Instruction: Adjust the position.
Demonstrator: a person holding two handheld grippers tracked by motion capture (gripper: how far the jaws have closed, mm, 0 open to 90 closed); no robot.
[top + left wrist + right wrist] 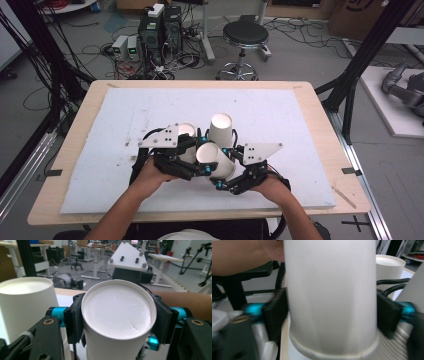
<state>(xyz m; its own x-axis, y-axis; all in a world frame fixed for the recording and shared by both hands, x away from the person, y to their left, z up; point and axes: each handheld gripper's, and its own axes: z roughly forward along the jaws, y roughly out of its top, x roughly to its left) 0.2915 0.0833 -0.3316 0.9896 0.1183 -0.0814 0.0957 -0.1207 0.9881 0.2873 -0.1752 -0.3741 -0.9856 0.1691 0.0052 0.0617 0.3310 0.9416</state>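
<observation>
A white paper cup (216, 161) is held tilted just above the white mat, its closed base turned up and toward the left gripper view's camera. My left gripper (204, 168) is shut on this cup (117, 315), with a jaw pressed to each side near the base. My right gripper (226, 174) grips the same cup (332, 295) lower down, just above its rolled rim. A second cup (221, 129) stands upside down on the mat just behind. A third upside-down cup (188, 131) is partly hidden behind the left gripper's grey plate.
The white mat (125, 115) covers most of the wooden table (87, 107). A black stool (245, 35), computer towers (160, 27) and cables stand on the floor beyond the far edge. Black frame posts (365, 55) rise at the right.
</observation>
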